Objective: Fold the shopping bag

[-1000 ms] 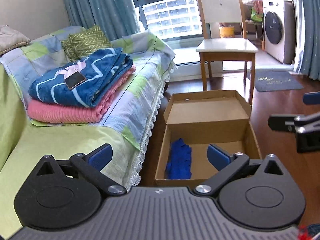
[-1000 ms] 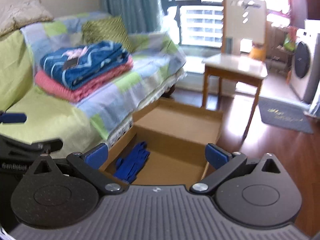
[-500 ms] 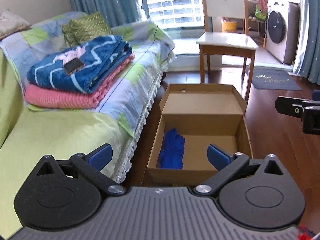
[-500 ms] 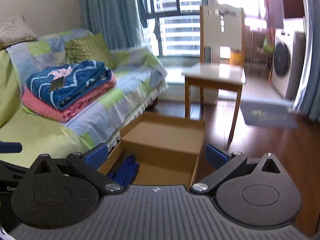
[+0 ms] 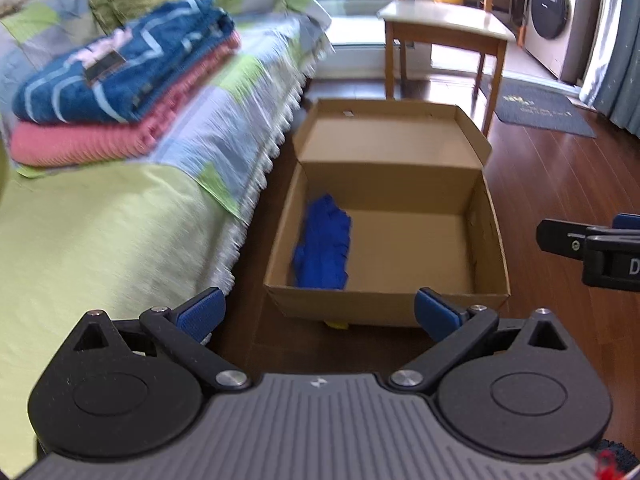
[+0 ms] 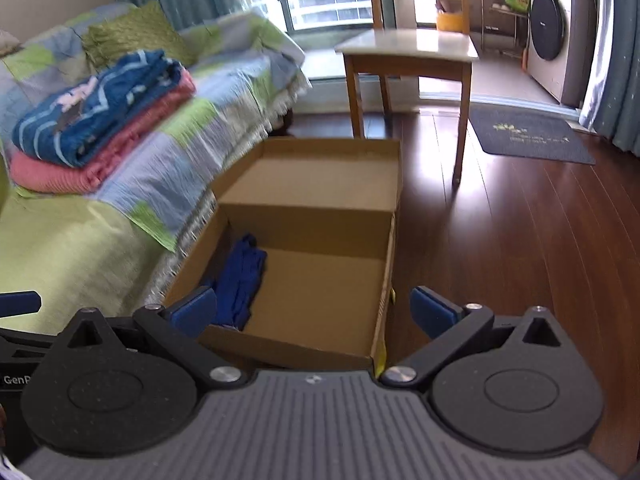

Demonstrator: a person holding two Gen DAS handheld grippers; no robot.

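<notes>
- A sofa [image 5: 100,220] under a green and patchwork cover fills the left, with folded blue and pink blankets [image 5: 120,80] stacked on it.
- An open cardboard box [image 5: 400,312] sits on the dark wood floor [image 5: 560,168] just beside the sofa.
- Beyond stand a wooden chair [image 6: 408,48], a mat [image 6: 528,136] and a washing machine [image 6: 552,40].
- The shopping bag [image 5: 322,236], a crumpled blue bundle, lies against the box's left wall.
- Left gripper [image 5: 320,314] and right gripper [image 6: 312,312] hang spread wide, pinching nothing.
</notes>
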